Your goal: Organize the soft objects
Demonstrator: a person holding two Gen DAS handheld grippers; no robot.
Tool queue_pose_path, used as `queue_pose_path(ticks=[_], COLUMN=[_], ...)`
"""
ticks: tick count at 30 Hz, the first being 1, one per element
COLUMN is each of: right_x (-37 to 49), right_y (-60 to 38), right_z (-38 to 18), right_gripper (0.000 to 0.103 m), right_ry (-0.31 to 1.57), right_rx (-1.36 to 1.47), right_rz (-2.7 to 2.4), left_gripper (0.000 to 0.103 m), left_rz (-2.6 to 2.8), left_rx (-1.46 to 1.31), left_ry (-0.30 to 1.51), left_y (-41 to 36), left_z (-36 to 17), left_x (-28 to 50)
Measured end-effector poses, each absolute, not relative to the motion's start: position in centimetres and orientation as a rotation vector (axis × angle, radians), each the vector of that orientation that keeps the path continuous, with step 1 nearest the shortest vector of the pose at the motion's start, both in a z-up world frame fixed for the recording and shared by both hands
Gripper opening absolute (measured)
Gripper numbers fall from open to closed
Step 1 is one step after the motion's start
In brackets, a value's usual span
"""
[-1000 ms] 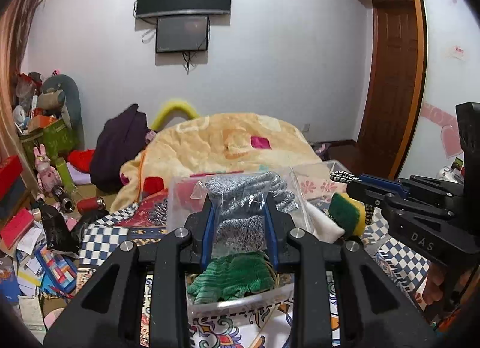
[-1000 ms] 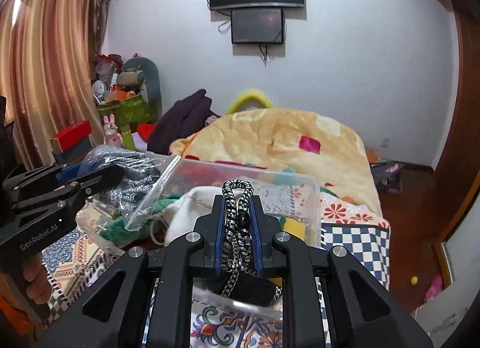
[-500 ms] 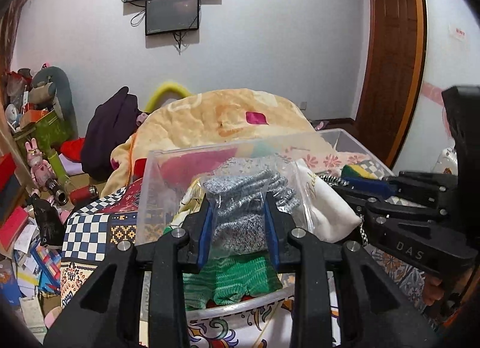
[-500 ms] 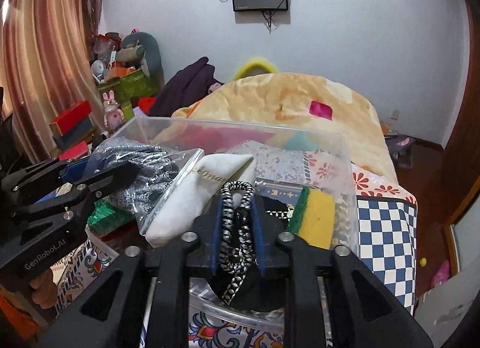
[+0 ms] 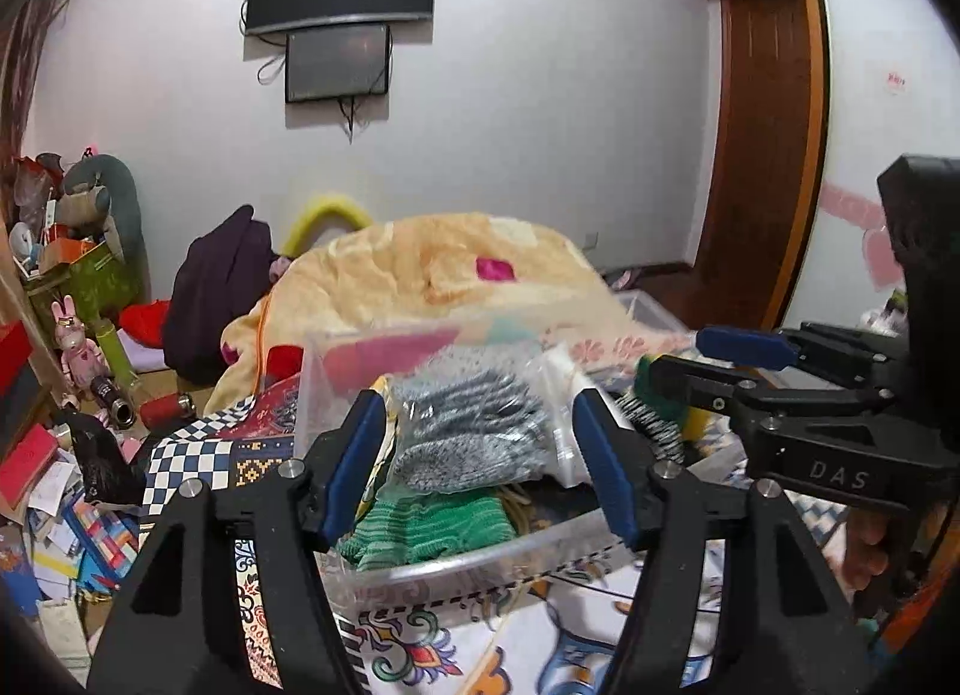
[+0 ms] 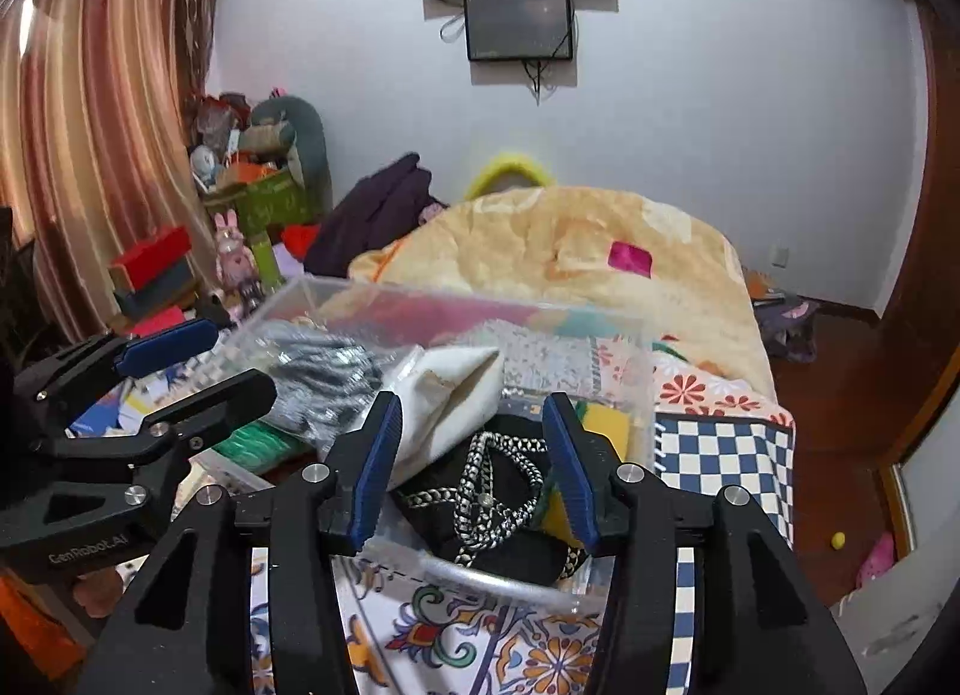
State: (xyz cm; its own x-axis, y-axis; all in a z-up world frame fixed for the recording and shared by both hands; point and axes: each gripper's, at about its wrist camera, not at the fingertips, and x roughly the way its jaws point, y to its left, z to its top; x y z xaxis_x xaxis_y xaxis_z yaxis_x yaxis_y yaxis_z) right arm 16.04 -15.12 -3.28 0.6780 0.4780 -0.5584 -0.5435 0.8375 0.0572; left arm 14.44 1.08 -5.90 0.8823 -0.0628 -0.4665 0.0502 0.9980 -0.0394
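Note:
A clear plastic bin [image 5: 480,566] [image 6: 624,347] stands on the patterned bedspread. In it lie a bagged grey knit item [image 5: 474,437] [image 6: 324,371], a green knit piece [image 5: 432,527], a white cloth pouch [image 6: 450,401], a black-and-white braided cord [image 6: 486,491] on black fabric, and a yellow-green sponge [image 6: 606,425]. My left gripper [image 5: 480,461] is open just above the grey bag. My right gripper [image 6: 474,473] is open above the cord. Each gripper also shows in the other's view, left [image 6: 174,371] and right [image 5: 708,359].
A peach quilt [image 5: 432,275] is heaped on the bed behind the bin. Toys, boxes and papers [image 5: 66,395] crowd the floor at left. A wooden door [image 5: 762,155] is at right. A checkered cloth edge [image 6: 720,455] lies right of the bin.
Both grippers have opened: the left let go of the grey bagged item and the right let go of the braided cord, which both now lie in the bin.

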Motion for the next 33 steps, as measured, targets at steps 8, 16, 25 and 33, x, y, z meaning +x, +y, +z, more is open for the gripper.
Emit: queue_pose_path(ticks=[8,16,25,33], right_x=[12.4,8.5,5.7,4.5], right_y=[-15.9,-17.0,-17.6,-18.4], right_z=[0.1,3.2,4.3,4.2], right_gripper=[0.049,0.066,0.091,0.103], right_ry=[0.451,0.311,0.219,0.195], right_rx=[-0.102,-0.076,-0.056,-0.029], right_rz=[0.575,0.582,0.563,0.555], left_gripper=[0.07,0.079,0.103,0.103], left_rz=[-0.044,-0.033,-0.024,-0.036], left_rx=[-0.045,-0.027,-0.001,-0.009], left_ry=[0.337,0.234,0.168,0.161], left_y=[1.1,1.1,0.2,-0.1], left_z=[-1.4,1.7,2.8,3.0], left_x=[9.7,5.5,1.8,0.5])
